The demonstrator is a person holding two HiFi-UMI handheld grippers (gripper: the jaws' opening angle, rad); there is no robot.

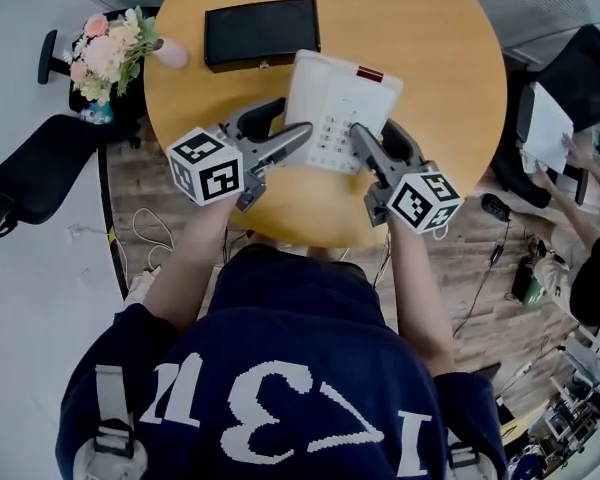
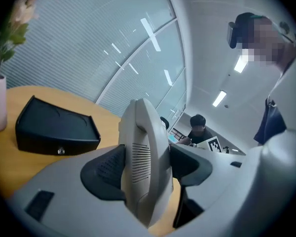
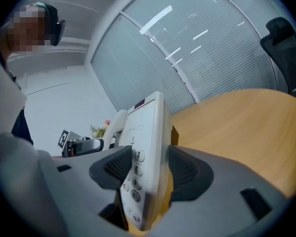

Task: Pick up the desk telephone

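Note:
A white desk telephone [image 1: 335, 103] with a keypad and a red strip hangs over the near part of the round wooden table [image 1: 440, 58], held between my two grippers. My left gripper [image 1: 302, 134] is shut on its left, handset side; in the left gripper view the black pads [image 2: 106, 169] press on the handset edge [image 2: 143, 147]. My right gripper [image 1: 361, 134] is shut on the right side, and its pads [image 3: 123, 164] clamp the keypad edge of the telephone [image 3: 147, 132]. The phone's underside is hidden.
A black box [image 1: 262, 33] lies on the table just beyond the phone. A vase of pink flowers [image 1: 115, 48] stands at the table's left edge. A black office chair [image 1: 30, 168] is at the left, and a seated person [image 1: 592, 268] and floor cables are at the right.

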